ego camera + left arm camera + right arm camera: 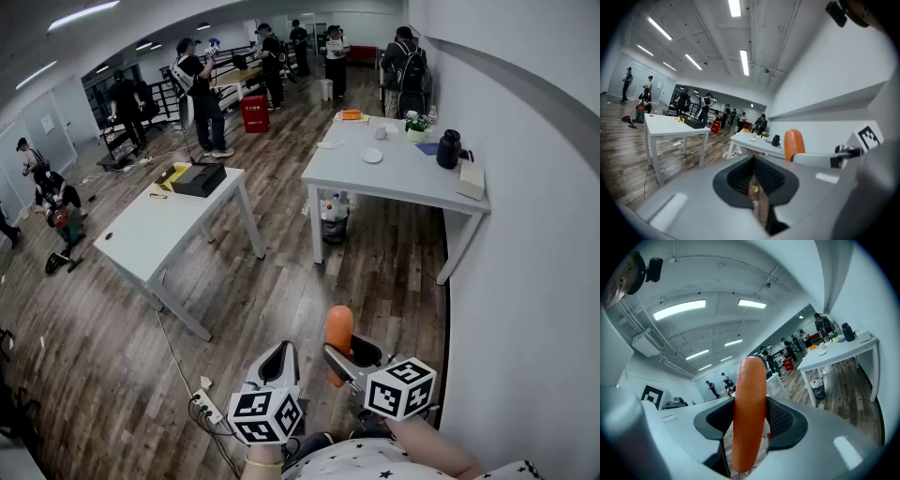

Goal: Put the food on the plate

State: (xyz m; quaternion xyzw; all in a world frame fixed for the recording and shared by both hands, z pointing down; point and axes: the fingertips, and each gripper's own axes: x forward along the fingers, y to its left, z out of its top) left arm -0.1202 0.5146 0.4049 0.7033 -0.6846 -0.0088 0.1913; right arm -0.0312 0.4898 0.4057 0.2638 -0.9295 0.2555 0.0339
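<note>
An orange sausage (pixel 338 333) stands upright between the jaws of my right gripper (pixel 341 364), which is shut on it, held over the wood floor near the person's body. In the right gripper view the sausage (pixel 749 418) fills the gap between the black pads (pixel 783 420). My left gripper (pixel 280 362) hangs just to the left, jaws together and nothing in them. From the left gripper view the sausage (pixel 793 144) shows at the right, beyond the closed jaws of the left gripper (pixel 754 187). A small white plate (pixel 372 155) lies on the far white table (pixel 403 178).
The far table also carries a black kettle (pixel 448 150), a cup, a plant and a box. A second white table (pixel 155 234) with a black case stands at the left. A white wall (pixel 534 244) runs along the right. A power strip (pixel 208 405) lies on the floor. Several people stand at the back.
</note>
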